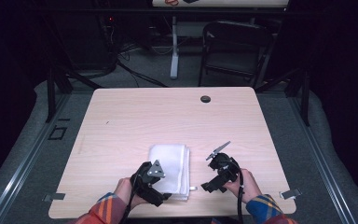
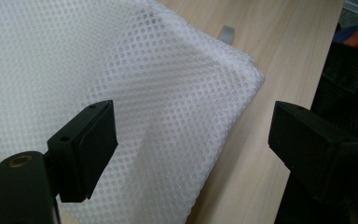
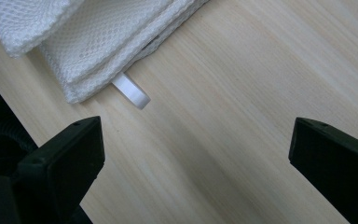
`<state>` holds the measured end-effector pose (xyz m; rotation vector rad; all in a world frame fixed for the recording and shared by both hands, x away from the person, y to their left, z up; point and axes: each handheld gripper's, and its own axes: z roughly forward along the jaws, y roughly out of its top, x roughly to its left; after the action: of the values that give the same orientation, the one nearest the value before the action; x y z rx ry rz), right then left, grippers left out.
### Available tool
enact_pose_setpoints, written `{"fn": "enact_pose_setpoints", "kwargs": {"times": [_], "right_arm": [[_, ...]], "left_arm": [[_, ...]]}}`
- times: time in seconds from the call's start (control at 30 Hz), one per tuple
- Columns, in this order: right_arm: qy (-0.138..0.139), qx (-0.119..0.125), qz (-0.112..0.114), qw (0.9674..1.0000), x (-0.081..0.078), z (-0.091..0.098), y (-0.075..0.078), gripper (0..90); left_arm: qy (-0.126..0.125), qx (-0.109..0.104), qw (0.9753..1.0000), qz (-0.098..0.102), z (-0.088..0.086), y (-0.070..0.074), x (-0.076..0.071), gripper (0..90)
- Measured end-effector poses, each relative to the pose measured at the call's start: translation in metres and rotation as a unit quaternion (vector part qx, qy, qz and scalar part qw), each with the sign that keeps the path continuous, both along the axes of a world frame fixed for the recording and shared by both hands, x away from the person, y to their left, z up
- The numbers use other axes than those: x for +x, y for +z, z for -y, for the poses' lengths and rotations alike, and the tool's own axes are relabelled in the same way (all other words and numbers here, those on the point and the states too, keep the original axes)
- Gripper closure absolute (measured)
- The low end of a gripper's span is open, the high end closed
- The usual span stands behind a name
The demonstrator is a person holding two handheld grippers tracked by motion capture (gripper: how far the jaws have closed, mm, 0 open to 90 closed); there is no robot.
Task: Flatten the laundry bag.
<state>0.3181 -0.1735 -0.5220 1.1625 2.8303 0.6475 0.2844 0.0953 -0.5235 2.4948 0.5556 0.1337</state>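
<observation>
**Spotter:** High view first: your folded white mesh cloth (image 1: 168,168) lies on the near half of the pale wood table (image 1: 121,121), a little left of centre, long side running away from you. Your left gripper (image 1: 164,197) sits at its near left corner; your right gripper (image 1: 208,186) rests just off its right edge, on bare wood.

**Checker:** How does the cloth look close up?

**Spotter:** From your left gripper view, the mesh cloth (image 2: 168,84) is a fine net of small round holes, all white, doubled over so the layers stack. One corner points toward the far right, with a soft crease running down the middle. In your right gripper view the cloth (image 3: 88,37) shows three or four stacked layers at its edge, and a small white loop tab (image 3: 131,91) sticks out from the fold onto the table.

**Checker:** Any brand, label or print?

**Spotter:** None that I can read; the tab is plain white, and the table carries only a dark round grommet (image 1: 205,99) near its far edge.

**Checker:** And your jaws?

**Spotter:** Your left jaws stand wide apart over the cloth's corner, one above the mesh, the other over the wood beside it, gripping nothing. Your right jaws are spread wide too, with only bare table between them, the tab lying just beyond.
</observation>
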Motion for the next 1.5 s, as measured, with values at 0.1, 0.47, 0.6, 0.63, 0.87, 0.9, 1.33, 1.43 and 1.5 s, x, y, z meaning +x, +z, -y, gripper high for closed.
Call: {"fn": "enact_pose_setpoints", "kwargs": {"times": [0.1, 0.47, 0.6, 0.63, 0.87, 0.9, 1.33, 1.43, 1.5], "right_arm": [[-0.004, 0.001, 0.000, 1.0000, -0.001, 0.002, -0.001, 3.5], [0.002, 0.004, -0.004, 1.0000, -0.003, -0.006, -0.005, 5.3], [0.019, -0.001, -0.012, 0.9997, -0.004, -0.016, -0.007, 5.9], [0.027, -0.009, -0.012, 0.9995, -0.004, -0.019, -0.008, 6.2], [0.047, -0.015, -0.015, 0.9987, -0.004, -0.035, -0.011, 8.5], [0.048, -0.021, -0.010, 0.9986, -0.003, -0.036, -0.011, 9.2], [0.050, -0.018, -0.011, 0.9985, -0.004, -0.040, -0.012, 14.2], [0.051, -0.020, -0.008, 0.9985, -0.004, -0.040, -0.012, 14.8], [0.050, -0.018, -0.005, 0.9986, -0.005, -0.041, -0.012, 15.5]], "left_arm": [[-0.010, 0.009, 0.9999, -0.001, 0.006, -0.003, 0.003, 17.5], [-0.029, 0.061, 0.9977, -0.004, 0.025, -0.021, 0.007, 30.7], [-0.029, 0.080, 0.9963, -0.004, 0.030, -0.027, 0.008, 35.1], [-0.030, 0.081, 0.9963, -0.005, 0.030, -0.027, 0.008, 36.1], [-0.028, 0.081, 0.9963, 0.000, 0.030, -0.028, 0.008, 44.2], [-0.029, 0.078, 0.9966, -0.004, 0.030, -0.028, 0.009, 46.4], [-0.020, 0.050, 0.9982, -0.027, 0.023, -0.027, 0.016, 68.1], [-0.019, 0.044, 0.9984, -0.031, 0.022, -0.027, 0.017, 71.6], [-0.022, 0.040, 0.9984, -0.034, 0.021, -0.027, 0.018, 74.7]]}}
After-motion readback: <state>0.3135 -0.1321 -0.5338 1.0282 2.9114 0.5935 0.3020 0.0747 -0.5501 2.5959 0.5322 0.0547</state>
